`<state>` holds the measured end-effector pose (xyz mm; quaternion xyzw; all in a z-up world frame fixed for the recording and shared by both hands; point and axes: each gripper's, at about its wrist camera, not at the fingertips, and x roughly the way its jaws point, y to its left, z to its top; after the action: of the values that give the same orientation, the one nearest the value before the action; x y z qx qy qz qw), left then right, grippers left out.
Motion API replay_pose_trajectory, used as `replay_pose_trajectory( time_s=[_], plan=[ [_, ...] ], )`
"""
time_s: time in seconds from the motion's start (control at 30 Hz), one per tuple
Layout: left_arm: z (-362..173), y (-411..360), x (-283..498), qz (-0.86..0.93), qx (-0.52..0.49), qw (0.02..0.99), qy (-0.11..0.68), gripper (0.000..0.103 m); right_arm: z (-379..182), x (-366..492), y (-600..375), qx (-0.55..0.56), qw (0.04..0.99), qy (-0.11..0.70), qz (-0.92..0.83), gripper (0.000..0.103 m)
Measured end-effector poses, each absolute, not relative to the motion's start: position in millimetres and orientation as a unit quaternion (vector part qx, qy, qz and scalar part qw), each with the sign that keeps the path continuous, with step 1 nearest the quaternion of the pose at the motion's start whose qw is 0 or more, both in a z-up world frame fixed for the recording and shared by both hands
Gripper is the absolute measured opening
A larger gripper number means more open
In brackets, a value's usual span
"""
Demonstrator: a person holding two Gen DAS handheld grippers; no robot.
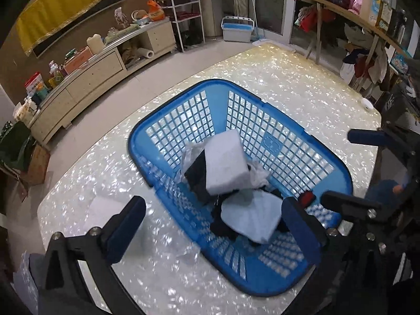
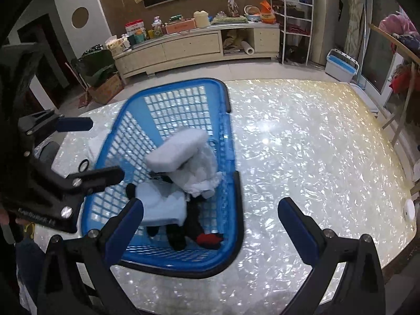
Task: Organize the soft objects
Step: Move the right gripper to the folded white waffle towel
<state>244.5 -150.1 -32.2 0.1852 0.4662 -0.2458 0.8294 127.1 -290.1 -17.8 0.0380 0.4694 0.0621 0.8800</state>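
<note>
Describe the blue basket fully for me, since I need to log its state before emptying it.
The blue basket is a rectangular plastic laundry basket with lattice walls and floor, a solid rim and a dark edge. It sits upright on the pearly white table. Inside lie white foam blocks, a white cloth, dark garments and something red. Neither open gripper touches it.

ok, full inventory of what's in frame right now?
basket: 1, blue, on the table
foam blocks: 2, pale blue-white, in the basket
white cloth: 1, bunched in the basket
dark garments: several, black, at the basket bottom
red item: 1, basket corner
table: 1, pearly white
white disc: 1, at the table edge
left gripper: open, over the basket's near rim
right gripper: open, over the basket's near end
</note>
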Motion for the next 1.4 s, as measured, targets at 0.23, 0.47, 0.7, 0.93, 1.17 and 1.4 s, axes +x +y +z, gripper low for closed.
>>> replay_pose_trajectory(
  time_s=[0.23,0.47,0.7,0.93,1.17,1.4],
  plan=[
    [-15.1,-111.0,216.6,-0.223,0.167,0.845,0.456,0.103,-4.1,117.0,-262.4,0.022,0.884,0.458,0.090,0.103],
    [-6.0,-58.5,189.5,-0.202,0.124,0.853,0.465,0.103,1.7,119.1,-229.4,-0.001,0.883,0.455,0.116,0.103],
    [0.9,-6.3,168.0,-0.175,0.087,0.864,0.463,0.103,0.9,126.5,-173.0,-0.044,0.875,0.454,0.161,0.103],
    [-1.7,35.1,162.5,-0.151,0.058,0.867,0.471,0.103,-4.1,135.9,-138.5,-0.068,0.870,0.451,0.186,0.103],
    [-11.7,73.0,162.1,-0.128,0.053,0.870,0.473,0.103,-12.4,154.7,-105.7,-0.095,0.861,0.455,0.208,0.103],
    [-32.2,110.1,177.0,-0.094,0.021,0.866,0.490,0.103,-31.7,178.6,-74.4,-0.116,0.848,0.468,0.219,0.103]
  ],
)
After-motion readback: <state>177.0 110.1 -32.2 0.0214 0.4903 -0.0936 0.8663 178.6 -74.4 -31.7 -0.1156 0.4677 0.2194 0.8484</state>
